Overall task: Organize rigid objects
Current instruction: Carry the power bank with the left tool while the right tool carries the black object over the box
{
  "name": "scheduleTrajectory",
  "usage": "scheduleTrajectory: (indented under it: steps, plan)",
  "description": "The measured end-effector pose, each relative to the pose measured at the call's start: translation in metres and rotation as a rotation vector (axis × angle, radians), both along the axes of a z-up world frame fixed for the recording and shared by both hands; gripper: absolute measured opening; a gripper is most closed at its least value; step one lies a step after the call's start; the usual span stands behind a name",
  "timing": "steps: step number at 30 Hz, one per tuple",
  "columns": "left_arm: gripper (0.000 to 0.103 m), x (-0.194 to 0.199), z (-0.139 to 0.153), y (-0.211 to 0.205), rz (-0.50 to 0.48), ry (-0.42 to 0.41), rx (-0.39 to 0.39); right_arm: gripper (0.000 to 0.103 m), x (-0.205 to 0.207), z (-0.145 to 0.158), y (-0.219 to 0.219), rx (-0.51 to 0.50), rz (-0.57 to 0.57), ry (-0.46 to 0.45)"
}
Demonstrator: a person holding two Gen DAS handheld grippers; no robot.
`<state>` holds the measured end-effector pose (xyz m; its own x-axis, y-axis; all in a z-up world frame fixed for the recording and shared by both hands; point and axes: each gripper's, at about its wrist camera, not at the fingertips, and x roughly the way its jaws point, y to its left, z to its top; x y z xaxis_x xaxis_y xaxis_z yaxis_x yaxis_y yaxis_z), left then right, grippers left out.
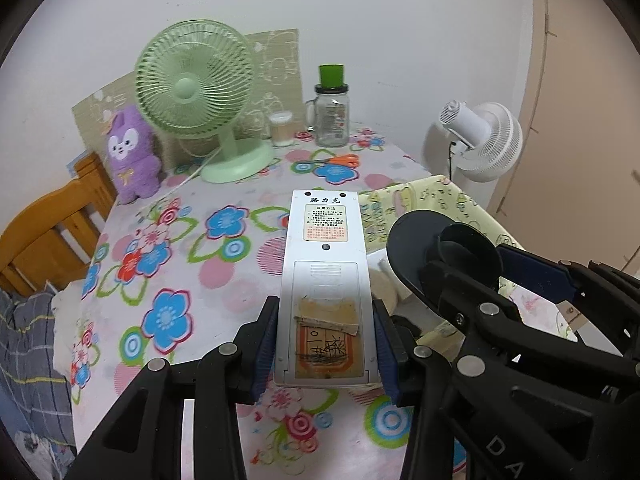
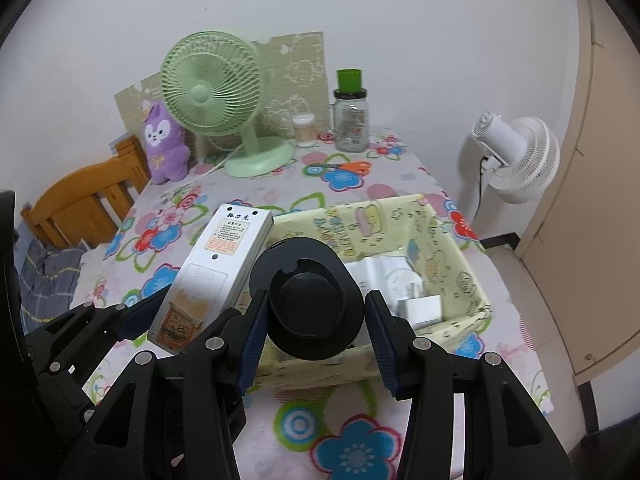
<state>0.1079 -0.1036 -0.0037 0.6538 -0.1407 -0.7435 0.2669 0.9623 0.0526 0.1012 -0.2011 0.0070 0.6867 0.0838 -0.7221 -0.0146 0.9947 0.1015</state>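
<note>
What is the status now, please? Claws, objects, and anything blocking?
Left claw shut on white remote. Right claw shut on black round holder. Both held above yellow box. Nothing blocking.

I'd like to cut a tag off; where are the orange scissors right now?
The orange scissors lie flat on the flowered tablecloth near the table's far edge, between the green fan and the glass jar.

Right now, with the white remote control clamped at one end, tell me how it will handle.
The white remote control looks stiff: it juts straight from the left gripper without sagging. Held only by its lower edges, it may pivot. Smooth plastic sides could slip against the pads.
</note>
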Motion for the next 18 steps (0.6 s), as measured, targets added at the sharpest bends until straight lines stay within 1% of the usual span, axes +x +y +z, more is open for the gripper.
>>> scheduleTrajectory:
  steps: [7,18]
  plan:
    - [0.045,0.011,-0.006,-0.025,-0.035,0.019,0.005,0.052,0.009,-0.005,-0.025,-0.001,-0.037,0.015]
    - [0.045,0.027,-0.021,-0.05,-0.062,0.058,0.017,0.052,0.023,-0.02,-0.053,0.011,-0.064,0.049]
